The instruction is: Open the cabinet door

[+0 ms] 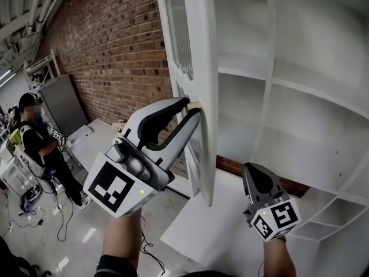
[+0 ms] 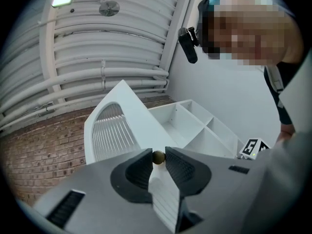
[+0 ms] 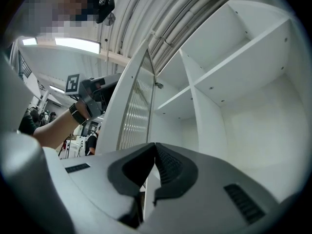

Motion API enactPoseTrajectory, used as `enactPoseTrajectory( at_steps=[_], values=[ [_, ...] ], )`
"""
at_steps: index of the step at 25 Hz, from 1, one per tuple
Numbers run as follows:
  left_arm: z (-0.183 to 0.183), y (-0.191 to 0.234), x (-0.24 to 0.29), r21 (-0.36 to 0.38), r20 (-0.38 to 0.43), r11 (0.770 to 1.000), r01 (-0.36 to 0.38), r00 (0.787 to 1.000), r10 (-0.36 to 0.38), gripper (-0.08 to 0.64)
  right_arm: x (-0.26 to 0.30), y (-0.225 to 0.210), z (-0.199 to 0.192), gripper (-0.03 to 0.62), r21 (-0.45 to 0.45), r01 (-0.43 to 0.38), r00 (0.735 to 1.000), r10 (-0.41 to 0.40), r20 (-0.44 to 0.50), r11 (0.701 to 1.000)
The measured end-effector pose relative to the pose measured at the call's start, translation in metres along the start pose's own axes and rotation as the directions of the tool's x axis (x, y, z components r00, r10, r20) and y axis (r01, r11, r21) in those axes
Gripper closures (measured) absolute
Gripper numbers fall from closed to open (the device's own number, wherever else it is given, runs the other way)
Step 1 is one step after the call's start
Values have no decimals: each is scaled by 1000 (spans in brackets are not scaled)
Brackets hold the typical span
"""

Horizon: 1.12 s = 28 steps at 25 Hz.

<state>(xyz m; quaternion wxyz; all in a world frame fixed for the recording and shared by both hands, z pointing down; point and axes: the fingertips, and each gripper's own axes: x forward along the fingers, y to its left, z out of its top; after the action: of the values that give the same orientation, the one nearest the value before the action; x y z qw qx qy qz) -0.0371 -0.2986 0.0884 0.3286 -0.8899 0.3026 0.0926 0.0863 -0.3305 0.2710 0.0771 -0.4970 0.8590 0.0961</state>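
Observation:
The white cabinet door [image 1: 196, 68] with a ribbed glass panel [image 1: 179, 27] stands swung out, edge-on to the head view. My left gripper [image 1: 193, 107] is shut on its small brass knob [image 2: 158, 157], which sits pinched between the two dark pads in the left gripper view. The door [image 2: 117, 126] fills the middle of that view. My right gripper [image 1: 253, 175] hangs lower right, in front of the open cabinet [image 1: 300, 85], its jaws shut with nothing between them [image 3: 155, 152]. The door [image 3: 134, 106] appears to its left in the right gripper view.
Bare white shelves [image 1: 277, 79] fill the cabinet interior. A brick wall [image 1: 115, 45] runs behind the door. A person in black [image 1: 40, 149] stands far left beside a grey cabinet [image 1: 63, 103], with cables on the floor [image 1: 34, 212].

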Motion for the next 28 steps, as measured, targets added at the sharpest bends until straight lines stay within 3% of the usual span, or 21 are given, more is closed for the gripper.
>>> enactPoseTrajectory(
  at_steps=[15,22,28],
  values=[
    [7,48,-74,-27,20,998,-54,998,55,472,40,75,3,588,1,-115,993,115,8,993],
    [9,72,-96,-1,35,994,-109,993,109,476,60,103,0,588,7,-157,988,157,4,988],
    [0,89,-115,-45,31,992,-121,992,122,485,74,119,-4,588,9,-182,983,182,-1,983]
  ],
)
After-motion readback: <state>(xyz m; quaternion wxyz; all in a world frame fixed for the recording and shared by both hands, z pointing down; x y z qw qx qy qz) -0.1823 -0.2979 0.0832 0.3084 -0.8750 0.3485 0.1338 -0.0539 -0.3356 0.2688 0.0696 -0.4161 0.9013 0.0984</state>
